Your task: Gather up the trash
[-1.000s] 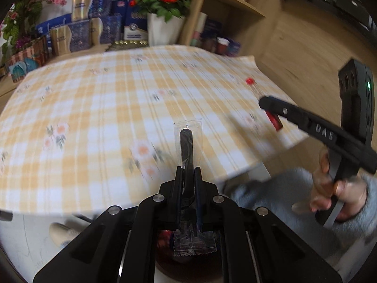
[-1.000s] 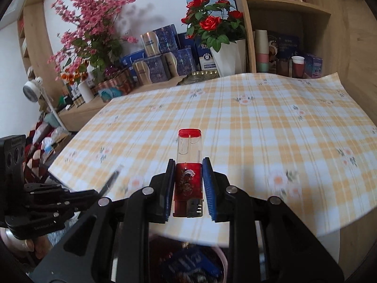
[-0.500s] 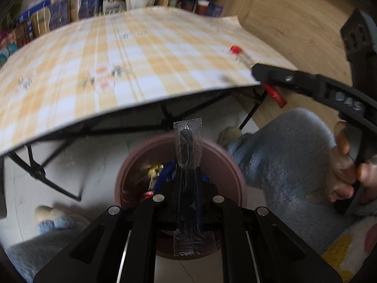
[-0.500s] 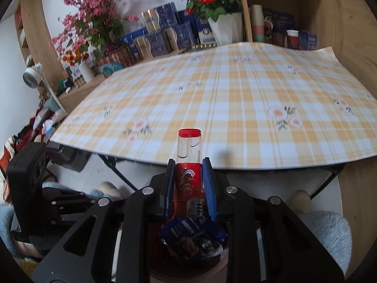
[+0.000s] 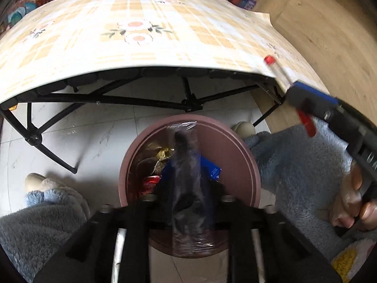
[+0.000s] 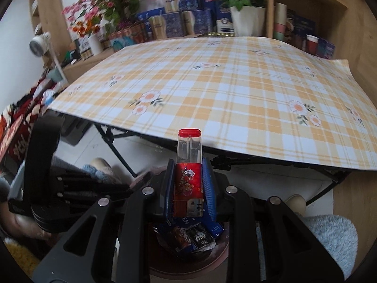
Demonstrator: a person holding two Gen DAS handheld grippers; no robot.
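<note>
1. A clear plastic wrapper with a dark stick inside stood blurred between the fingers of the left gripper, directly over the mouth of the brown bin; a second earlier the same wrapper was pinched tight above the checked tablecloth.
2. The left jaws had just been opening: they stood spread, the fingers no longer pressing the wrapper, which still lay between them.
3. Inside the bin, at about 9 o'clock from the wrapper, lay gold foil and a red packet; a blue packet showed at 3 o'clock.
4. The red lighter with its clear upper half was clamped upright in the right gripper, blue pads touching both sides, as in the earlier frames.
5. At 6 o'clock below the lighter, the bin's contents, dark and blue packets, were in sight; a second before, only tablecloth lay ahead of it.
6. The table, with its yellow plaid cloth and flower prints, had shifted to 12 o'clock in both views, its black folding legs now exposed.
7. In the left view the right gripper sat at 3 o'clock, held by a hand above a fuzzy blue-grey garment.
8. White tiled floor surrounded the bin.
</note>
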